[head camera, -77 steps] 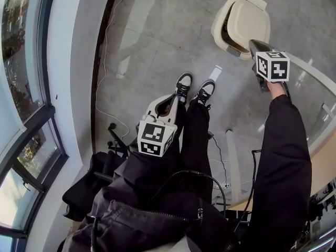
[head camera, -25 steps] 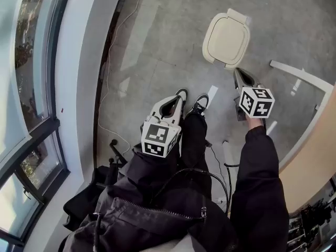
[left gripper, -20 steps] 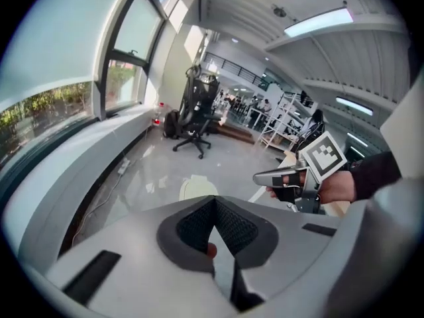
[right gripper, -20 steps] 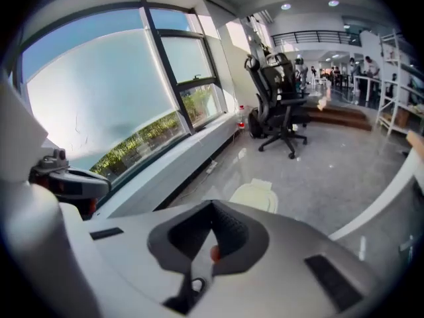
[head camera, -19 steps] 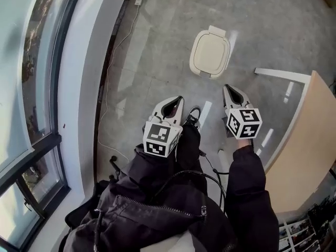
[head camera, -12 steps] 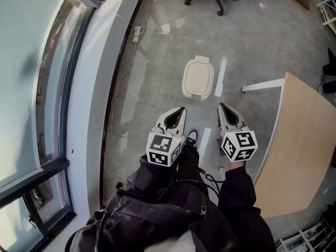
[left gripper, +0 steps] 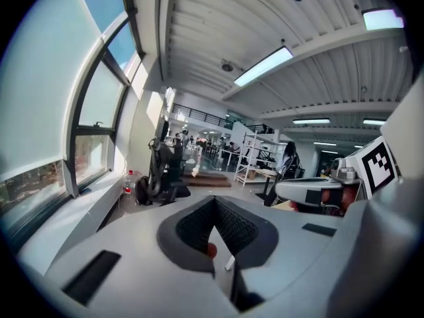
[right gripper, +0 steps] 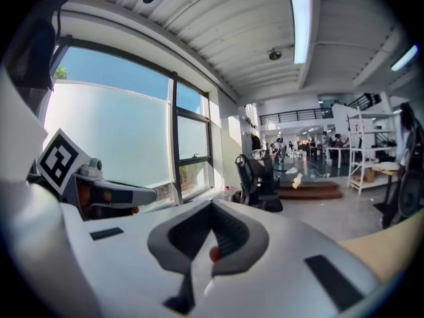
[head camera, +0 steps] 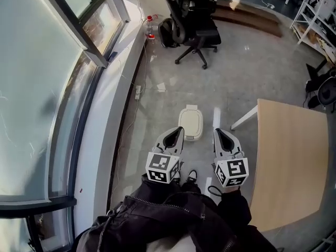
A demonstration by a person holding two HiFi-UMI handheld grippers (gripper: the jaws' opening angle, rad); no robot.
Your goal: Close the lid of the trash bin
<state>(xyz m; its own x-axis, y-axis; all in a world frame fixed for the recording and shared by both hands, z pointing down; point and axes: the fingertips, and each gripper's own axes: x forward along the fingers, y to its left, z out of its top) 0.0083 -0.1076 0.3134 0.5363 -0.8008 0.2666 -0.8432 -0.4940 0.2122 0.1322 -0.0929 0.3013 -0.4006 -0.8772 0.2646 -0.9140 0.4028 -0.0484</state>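
The cream trash bin [head camera: 190, 123] stands on the grey floor with its lid down flat. It lies just beyond my two grippers, between their tips. My left gripper [head camera: 179, 130] is held level near my body, shut and with nothing in it; the left gripper view shows its jaws [left gripper: 213, 203] meeting at the tip. My right gripper [head camera: 217, 132] sits beside it, also shut and with nothing in it, jaws [right gripper: 212, 207] pressed together. Neither touches the bin. Both gripper views look out across the office and do not show the bin.
A black office chair [head camera: 191, 14] stands farther along the floor. A wooden table [head camera: 286, 161] is close on my right. A curved window wall [head camera: 47, 88] runs along the left, with a cable [head camera: 128, 125] and a bottle [head camera: 151, 25] at its foot. Shelving [head camera: 320, 14] is far right.
The bin's lid, open three seconds ago, now lies closed. My right gripper has drawn back from the bin to beside the left one. The head view has swung up from the floor.
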